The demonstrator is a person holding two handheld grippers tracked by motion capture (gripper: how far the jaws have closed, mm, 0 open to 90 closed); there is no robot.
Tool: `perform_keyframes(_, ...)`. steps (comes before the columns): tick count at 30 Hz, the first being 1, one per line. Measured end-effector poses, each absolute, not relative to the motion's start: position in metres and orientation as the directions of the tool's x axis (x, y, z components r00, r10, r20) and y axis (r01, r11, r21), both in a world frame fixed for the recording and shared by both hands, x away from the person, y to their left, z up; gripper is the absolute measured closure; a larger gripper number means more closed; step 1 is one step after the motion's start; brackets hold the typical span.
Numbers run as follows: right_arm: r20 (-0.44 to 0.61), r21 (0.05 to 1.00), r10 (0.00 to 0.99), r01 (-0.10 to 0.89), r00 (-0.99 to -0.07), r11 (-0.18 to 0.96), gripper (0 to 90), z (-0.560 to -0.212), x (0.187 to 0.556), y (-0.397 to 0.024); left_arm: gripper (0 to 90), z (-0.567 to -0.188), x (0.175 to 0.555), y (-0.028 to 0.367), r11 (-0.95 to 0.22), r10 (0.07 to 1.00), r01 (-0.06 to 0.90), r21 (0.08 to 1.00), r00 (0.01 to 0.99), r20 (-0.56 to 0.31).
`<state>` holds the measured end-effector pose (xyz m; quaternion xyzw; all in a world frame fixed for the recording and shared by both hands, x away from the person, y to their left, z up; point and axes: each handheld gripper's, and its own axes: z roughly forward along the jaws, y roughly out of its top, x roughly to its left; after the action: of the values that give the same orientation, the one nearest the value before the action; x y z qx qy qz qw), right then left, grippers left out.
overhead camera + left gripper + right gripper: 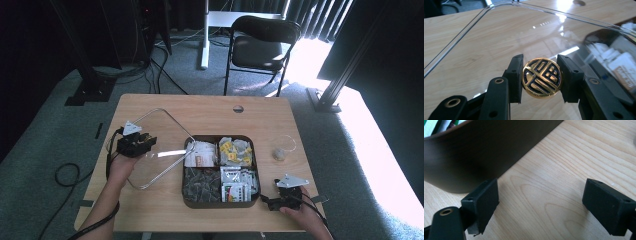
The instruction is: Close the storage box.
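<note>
Lid (150, 145), clear and rectangular, hangs tilted from the left gripper (142, 141), whose jaws clamp its round gold knob (541, 78); its long axis runs from about 11 to 5 o'clock in the high view. The tray (187, 192) it belongs to lies at 3 o'clock from that gripper, its near corner under the lid's edge. The right gripper (280, 201) rests open at the tray's 4 o'clock, so the left hand is nearer

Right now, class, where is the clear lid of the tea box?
In the high view the clear lid is at table left, tilted beside the dark box, its gold knob clamped by the left gripper.
</note>
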<state>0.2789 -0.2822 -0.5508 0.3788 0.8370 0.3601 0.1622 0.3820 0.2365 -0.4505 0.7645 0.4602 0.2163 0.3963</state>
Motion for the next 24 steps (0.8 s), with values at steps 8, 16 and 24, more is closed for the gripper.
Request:
perform_keyframes(8,0.001,0.726,0.751,0.517,-0.66,0.454,13.1,-0.551,0.279,-0.282,59.2,-0.446,0.38,0.221,-0.303,0.832,0.511,0.804,0.553,-0.038)
perform_keyframes(16,0.002,0.726,0.751,0.518,-0.66,0.453,13.2,-0.551,0.279,-0.282,59.2,-0.443,0.377,0.205,-0.34,0.792,0.48,0.809,0.609,-0.028)
perform_keyframes(24,0.001,0.726,0.751,0.517,-0.66,0.454,13.1,-0.551,0.279,-0.282,59.2,-0.437,0.372,0.185,-0.378,0.733,0.432,0.819,0.68,-0.021)
